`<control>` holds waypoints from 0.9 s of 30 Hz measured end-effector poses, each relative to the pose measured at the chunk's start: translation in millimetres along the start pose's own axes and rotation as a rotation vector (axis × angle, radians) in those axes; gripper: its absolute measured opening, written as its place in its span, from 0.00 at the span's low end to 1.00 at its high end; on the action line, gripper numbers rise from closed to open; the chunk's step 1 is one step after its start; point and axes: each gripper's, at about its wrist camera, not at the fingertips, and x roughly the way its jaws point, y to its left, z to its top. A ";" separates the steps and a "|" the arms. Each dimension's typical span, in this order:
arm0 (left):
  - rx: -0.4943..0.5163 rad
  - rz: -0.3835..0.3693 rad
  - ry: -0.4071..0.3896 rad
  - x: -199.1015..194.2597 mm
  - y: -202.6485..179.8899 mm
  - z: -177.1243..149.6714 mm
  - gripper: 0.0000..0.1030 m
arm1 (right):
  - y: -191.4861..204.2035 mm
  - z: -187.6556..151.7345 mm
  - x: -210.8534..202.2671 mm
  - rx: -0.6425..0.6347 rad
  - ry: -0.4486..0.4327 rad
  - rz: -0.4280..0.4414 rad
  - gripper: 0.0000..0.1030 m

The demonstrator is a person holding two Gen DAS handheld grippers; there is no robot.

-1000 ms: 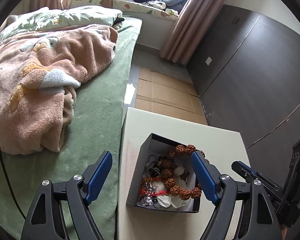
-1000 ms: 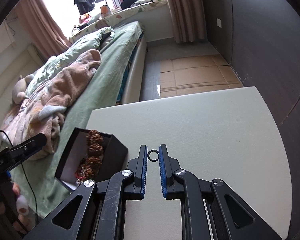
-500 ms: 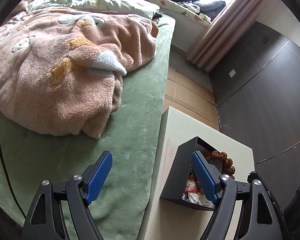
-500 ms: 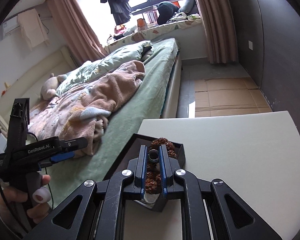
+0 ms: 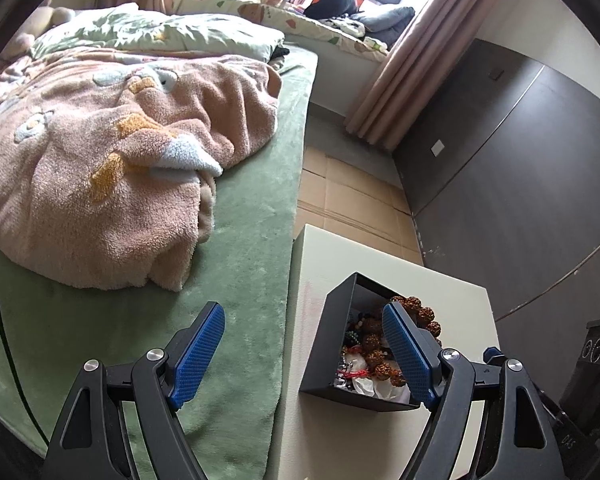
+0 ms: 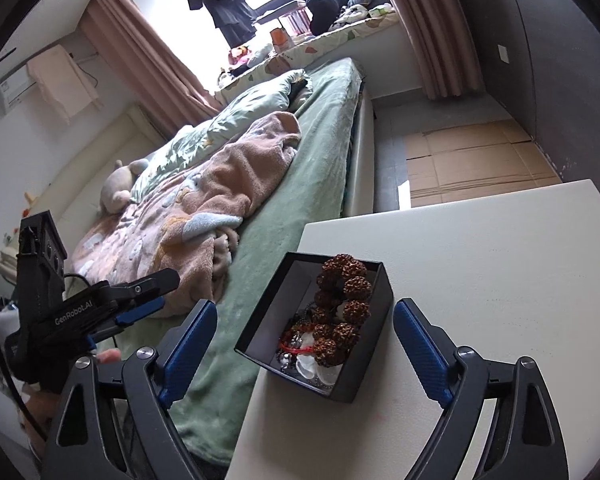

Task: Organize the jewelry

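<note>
A black open jewelry box (image 6: 367, 364) stands near the left edge of a white table (image 6: 500, 264). It holds a brown bead bracelet (image 6: 342, 300), a red cord and small pale pieces. My right gripper (image 6: 304, 340) is open and empty, its jaws either side of the box from above. The box also shows in the left wrist view (image 5: 324, 344) with the bracelet (image 5: 420, 314). My left gripper (image 5: 304, 350) is open and empty, left of the box over the bed's edge. It also shows in the right wrist view (image 6: 140, 296).
A bed with a green sheet (image 5: 252, 248) and a pink fleece blanket (image 5: 112, 168) lies close against the table's left side. Cardboard (image 6: 472, 160) covers the floor beyond the table. A dark wall panel (image 5: 500, 168) runs along the right.
My right gripper was shut on a small ring; it moved over the box and has opened, and the ring is no longer between its fingers. My left gripper swung left and tilted up.
</note>
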 end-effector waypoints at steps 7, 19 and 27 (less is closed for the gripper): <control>0.063 -0.004 -0.067 -15.4 -25.0 -8.1 0.96 | -14.8 -2.9 -35.6 0.041 -0.052 -0.026 1.00; 0.238 -0.094 -0.092 -32.5 -83.8 -45.3 1.00 | -36.6 -12.2 -91.2 0.033 -0.090 -0.158 1.00; 0.331 -0.062 -0.115 -34.0 -114.8 -66.5 1.00 | -42.8 -21.0 -117.3 -0.014 -0.093 -0.198 1.00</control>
